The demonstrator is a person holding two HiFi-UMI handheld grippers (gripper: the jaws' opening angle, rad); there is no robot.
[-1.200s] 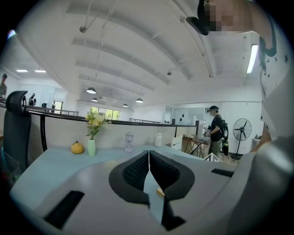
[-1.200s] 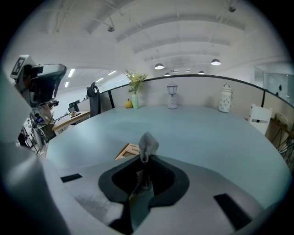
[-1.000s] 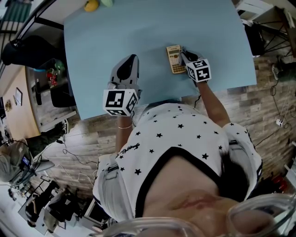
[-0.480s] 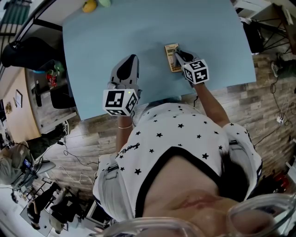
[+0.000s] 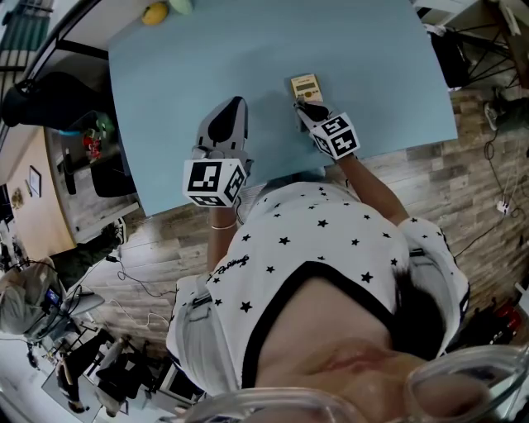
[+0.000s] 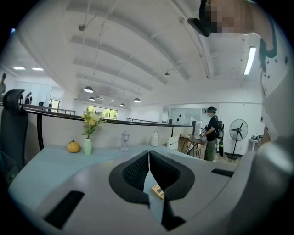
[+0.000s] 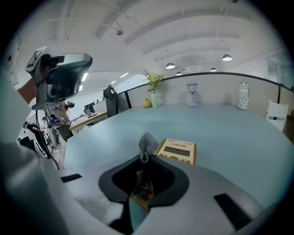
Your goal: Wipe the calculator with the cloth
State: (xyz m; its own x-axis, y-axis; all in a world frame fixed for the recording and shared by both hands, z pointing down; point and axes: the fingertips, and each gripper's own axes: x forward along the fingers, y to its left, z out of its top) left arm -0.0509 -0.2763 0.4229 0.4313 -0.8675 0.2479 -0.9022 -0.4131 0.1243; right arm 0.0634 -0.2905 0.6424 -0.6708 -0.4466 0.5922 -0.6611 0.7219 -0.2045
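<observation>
A beige calculator [image 5: 307,88] lies flat on the light blue table [image 5: 207,58], display end away from me. My right gripper [image 5: 304,108] is over its near end, shut on a small grey cloth [image 7: 146,143] that sticks up between the jaws. In the right gripper view the calculator [image 7: 178,151] shows just past the jaws, its near part hidden under them. My left gripper [image 5: 226,118] rests to the left on the table, jaws shut with nothing in them. The calculator's [image 6: 157,191] corner peeks below the left gripper [image 6: 149,156] jaws in its own view.
A vase of flowers [image 6: 88,137] and a yellow fruit [image 5: 154,12] stand at the table's far left edge. A small lamp [image 7: 192,93] and a white jar [image 7: 243,95] stand along the far side. A person [image 6: 212,133] stands beyond the table near a fan [image 6: 237,135].
My right gripper has slid left and toward me along the calculator, from beside it to over its near end. The calculator has shifted a little farther up the table. The left gripper has stayed put.
</observation>
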